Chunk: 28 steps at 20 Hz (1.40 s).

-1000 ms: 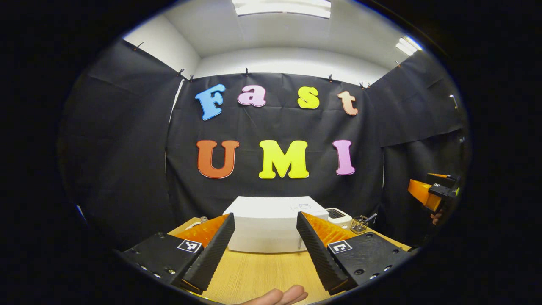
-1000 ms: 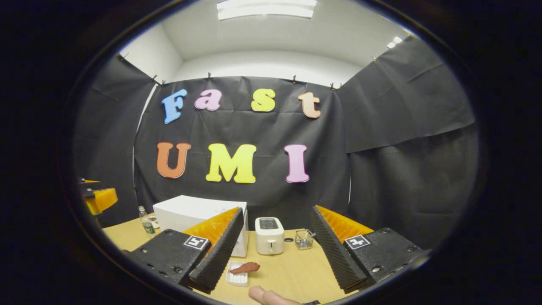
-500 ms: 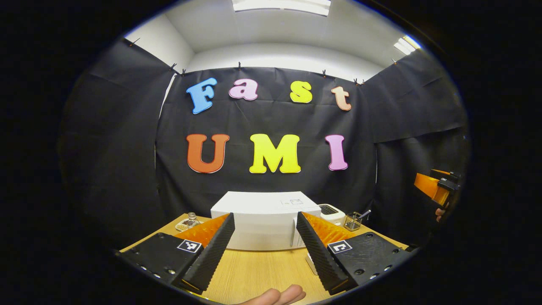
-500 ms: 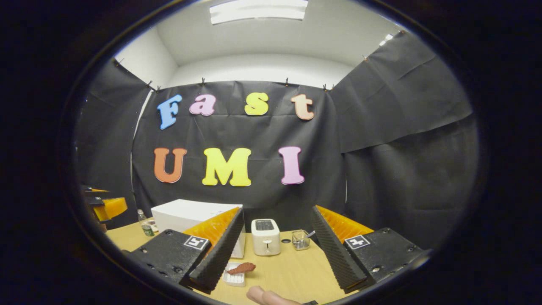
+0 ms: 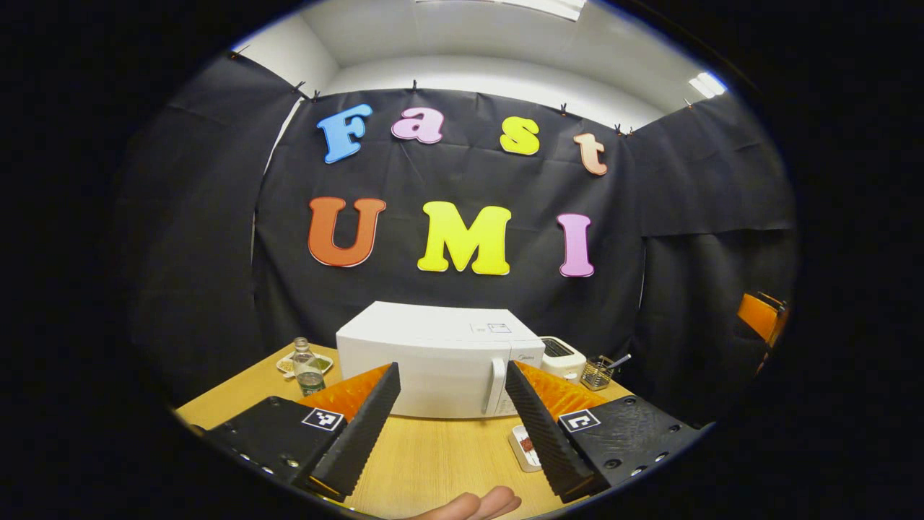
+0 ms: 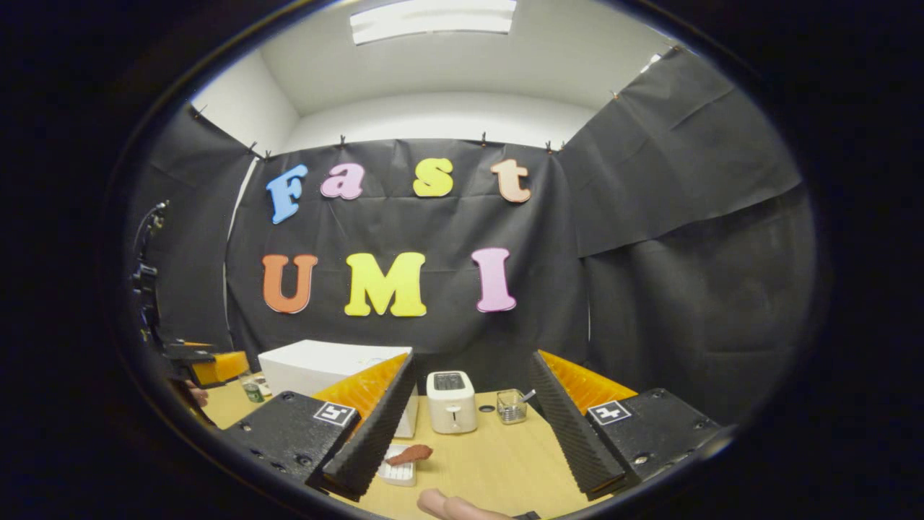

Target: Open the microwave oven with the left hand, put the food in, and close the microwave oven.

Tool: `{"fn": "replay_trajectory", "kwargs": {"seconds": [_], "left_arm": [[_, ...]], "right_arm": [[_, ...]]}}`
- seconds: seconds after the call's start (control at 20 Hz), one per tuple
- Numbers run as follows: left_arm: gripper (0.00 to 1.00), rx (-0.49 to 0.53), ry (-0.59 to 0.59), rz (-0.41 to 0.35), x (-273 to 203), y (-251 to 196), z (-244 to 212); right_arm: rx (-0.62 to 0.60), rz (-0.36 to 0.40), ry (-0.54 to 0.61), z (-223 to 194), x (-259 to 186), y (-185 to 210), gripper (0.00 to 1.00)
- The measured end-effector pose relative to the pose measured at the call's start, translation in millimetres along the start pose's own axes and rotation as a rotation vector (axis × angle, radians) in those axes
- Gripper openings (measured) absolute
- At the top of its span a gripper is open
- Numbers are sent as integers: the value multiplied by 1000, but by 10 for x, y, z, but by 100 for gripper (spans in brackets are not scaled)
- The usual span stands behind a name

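Observation:
A white microwave oven [image 5: 426, 357] stands on the wooden table [image 5: 440, 462], its door closed and its vertical handle [image 5: 495, 384] on the right side. My left gripper [image 5: 451, 370] hovers open and empty in front of it. The food [image 6: 410, 454], a brown piece, lies on a small white tray [image 6: 398, 473] before the microwave's [image 6: 325, 365] right corner. This tray [image 5: 522, 446] sits by my left gripper's right finger. My right gripper [image 6: 473, 359] is open and empty, held back from the table. The left gripper [image 6: 213, 366] appears at the far left, the right gripper [image 5: 761, 318] at the far right edge.
A white toaster [image 6: 451, 401] and a small wire cup [image 6: 511, 406] stand right of the microwave. A bottle [image 5: 307, 368] and a small dish [image 5: 287, 365] sit at its left. Fingertips of a hand [image 5: 476, 504] show below the left gripper.
My left gripper has come closer to the microwave and tipped downward, so the door, handle and food tray have come into sight. The right gripper has barely shifted. Both stay open.

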State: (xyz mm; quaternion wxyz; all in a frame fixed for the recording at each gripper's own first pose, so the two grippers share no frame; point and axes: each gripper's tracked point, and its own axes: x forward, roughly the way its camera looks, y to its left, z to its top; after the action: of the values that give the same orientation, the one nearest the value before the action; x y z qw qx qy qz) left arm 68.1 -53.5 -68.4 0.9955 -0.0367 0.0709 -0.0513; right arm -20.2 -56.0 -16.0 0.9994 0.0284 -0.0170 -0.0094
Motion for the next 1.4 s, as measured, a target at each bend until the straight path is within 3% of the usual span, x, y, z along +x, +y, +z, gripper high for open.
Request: {"fn": "replay_trajectory", "kwargs": {"seconds": [0.05, 0.1, 0.35, 0.5, 0.55, 0.6, 0.95, 1.0, 1.05, 1.1, 1.15, 1.2, 1.25, 1.3, 1.35, 1.4], "left_arm": [[92, 0, 12, -10, 94, -48, -64], [92, 3, 18, -22, 202, -105, -123], [93, 9, 40, -68, 793, -367, -449], [93, 29, 65, -58, 1161, -435, -725], [93, 29, 78, -59, 1274, -476, -823], [93, 25, 83, -69, 1385, -541, -915], [93, 12, 110, -55, 2005, -690, -1371], [92, 9, 109, -52, 2054, -700, -1415], [91, 6, 97, -43, 2121, -694, -1432], [91, 10, 98, -36, 2176, -692, -1470], [90, 8, 94, -50, 2234, -723, -1500], [84, 8, 102, -69, 2270, -765, -1547], [77, 2, 102, -69, 2303, -768, -1579], [67, -1, 102, -58, 2360, -728, -1599], [51, -4, 99, -25, 2397, -659, -1612], [44, -17, 116, -12, 2419, -629, -1673]], "right_arm": [[-2, -4, -1, -12, -10, -27, 92], [-6, -9, -4, -15, -15, -54, 100], [11, -14, -8, -70, -24, -132, 100], [32, -22, -3, -146, -42, -219, 100], [33, -23, -2, -175, -42, -248, 92], [33, -26, 0, -197, -50, -278, 100], [1, -39, 8, -370, -66, -396, 100], [-6, -38, 7, -391, -68, -394, 92], [-14, -36, 8, -418, -62, -393, 100], [-21, -35, 9, -440, -62, -396, 92], [-28, -33, 11, -467, -51, -405, 92], [-33, -33, 12, -479, -52, -411, 92], [-35, -33, 11, -492, -49, -421, 100], [-36, -34, 10, -493, -46, -426, 92], [-36, -35, 9, -507, -41, -436, 92], [-35, -37, 8, -509, -44, -450, 92]]}}
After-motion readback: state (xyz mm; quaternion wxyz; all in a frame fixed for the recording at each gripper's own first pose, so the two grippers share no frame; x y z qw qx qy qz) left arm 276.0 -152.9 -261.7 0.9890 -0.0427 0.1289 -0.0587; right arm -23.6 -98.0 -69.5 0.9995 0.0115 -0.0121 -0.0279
